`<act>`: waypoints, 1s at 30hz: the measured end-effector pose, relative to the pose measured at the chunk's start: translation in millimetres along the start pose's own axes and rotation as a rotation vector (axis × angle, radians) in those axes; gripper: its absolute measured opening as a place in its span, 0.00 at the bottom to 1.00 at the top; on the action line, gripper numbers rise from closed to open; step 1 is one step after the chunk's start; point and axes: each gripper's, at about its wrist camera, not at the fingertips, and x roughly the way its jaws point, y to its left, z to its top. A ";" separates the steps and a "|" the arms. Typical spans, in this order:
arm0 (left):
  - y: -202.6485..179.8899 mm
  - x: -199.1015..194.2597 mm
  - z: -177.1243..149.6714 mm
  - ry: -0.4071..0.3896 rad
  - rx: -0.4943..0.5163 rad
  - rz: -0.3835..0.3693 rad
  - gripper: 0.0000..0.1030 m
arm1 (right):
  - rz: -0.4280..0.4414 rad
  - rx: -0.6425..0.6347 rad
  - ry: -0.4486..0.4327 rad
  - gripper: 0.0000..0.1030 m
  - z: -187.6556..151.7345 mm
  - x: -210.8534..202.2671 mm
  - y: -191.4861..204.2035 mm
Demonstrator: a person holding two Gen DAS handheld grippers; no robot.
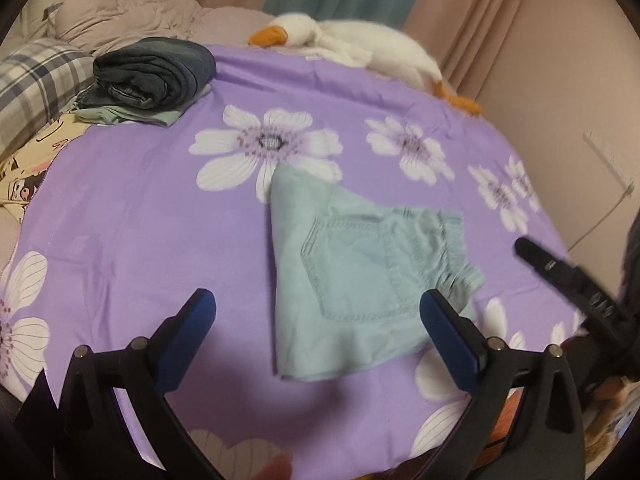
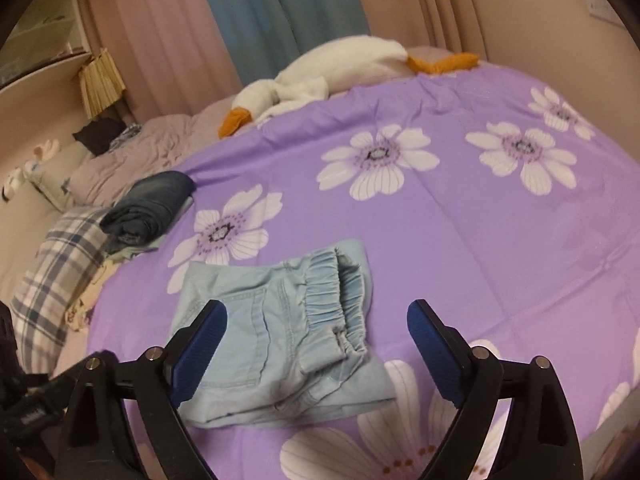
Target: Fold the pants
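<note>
Light blue denim pants lie folded into a small packet on the purple flowered sheet, back pocket up. In the right wrist view the same pants show their elastic waistband on top. My left gripper hovers above the packet's near edge, jaws wide apart and empty. My right gripper also stands open and empty above the pants. The right gripper's finger shows at the right of the left wrist view.
A folded dark denim garment rests on a pale green one at the far left. A white plush goose lies along the far edge. A plaid pillow and rumpled bedding sit to the left; curtains hang behind.
</note>
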 end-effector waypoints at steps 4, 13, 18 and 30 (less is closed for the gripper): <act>2.5 6.4 -7.6 0.047 -0.020 0.006 0.99 | 0.017 -0.008 -0.010 0.89 -1.2 -4.5 2.2; -0.6 -1.3 -10.9 0.028 -0.009 0.041 0.99 | 0.011 -0.033 -0.013 0.89 -6.1 -8.5 9.9; -2.3 -5.2 -12.2 0.019 0.002 0.052 0.99 | 0.016 -0.039 -0.007 0.89 -7.6 -8.7 11.7; -9.5 -13.1 -14.5 0.002 0.018 0.083 0.99 | 0.025 -0.052 0.012 0.89 -10.7 -5.6 16.9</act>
